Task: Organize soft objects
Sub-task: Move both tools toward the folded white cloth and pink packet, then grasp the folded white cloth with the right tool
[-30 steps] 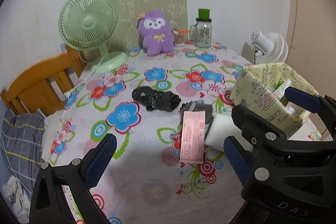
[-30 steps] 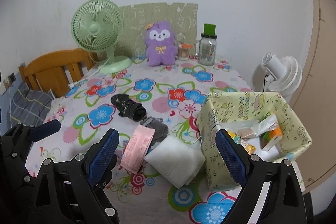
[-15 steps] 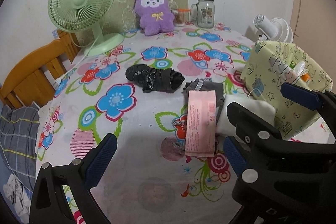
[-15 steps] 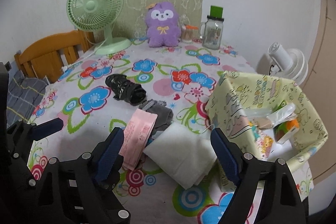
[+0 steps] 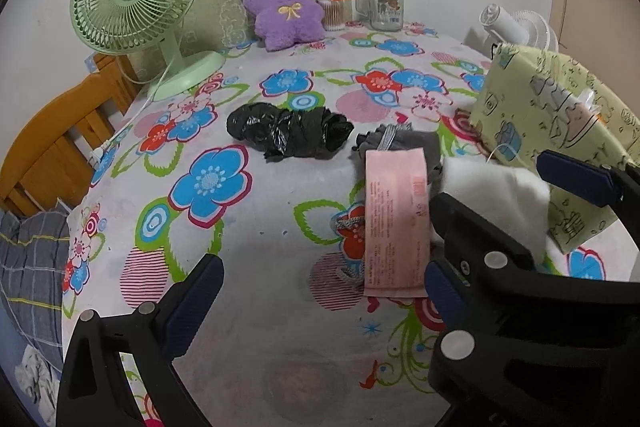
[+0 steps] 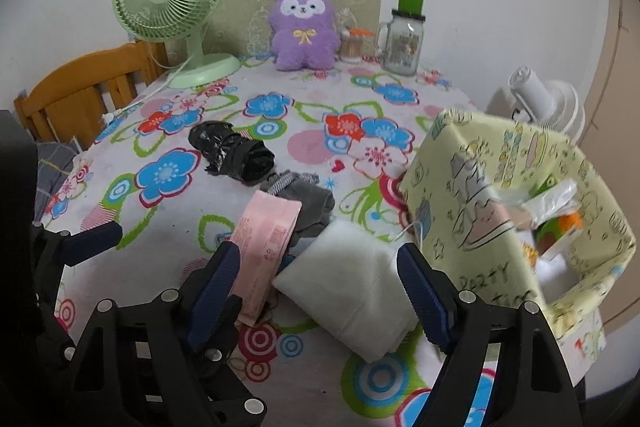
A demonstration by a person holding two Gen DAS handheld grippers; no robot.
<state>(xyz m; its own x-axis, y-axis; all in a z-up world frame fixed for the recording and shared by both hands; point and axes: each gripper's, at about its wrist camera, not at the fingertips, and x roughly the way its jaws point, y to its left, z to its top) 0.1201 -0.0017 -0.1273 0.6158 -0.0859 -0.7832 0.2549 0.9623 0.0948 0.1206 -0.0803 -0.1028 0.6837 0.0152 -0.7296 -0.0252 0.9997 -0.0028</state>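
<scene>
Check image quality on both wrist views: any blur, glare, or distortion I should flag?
Left wrist view: heavy fisheye bending with dark corner vignette; flat indoor light, soft shadow under the left gripper; pink packet print slightly smeared. Right wrist view: same barrel warp; white folded cloth near blown out, little texture; the plastic wrap in the yellow box looks blurred.
</scene>
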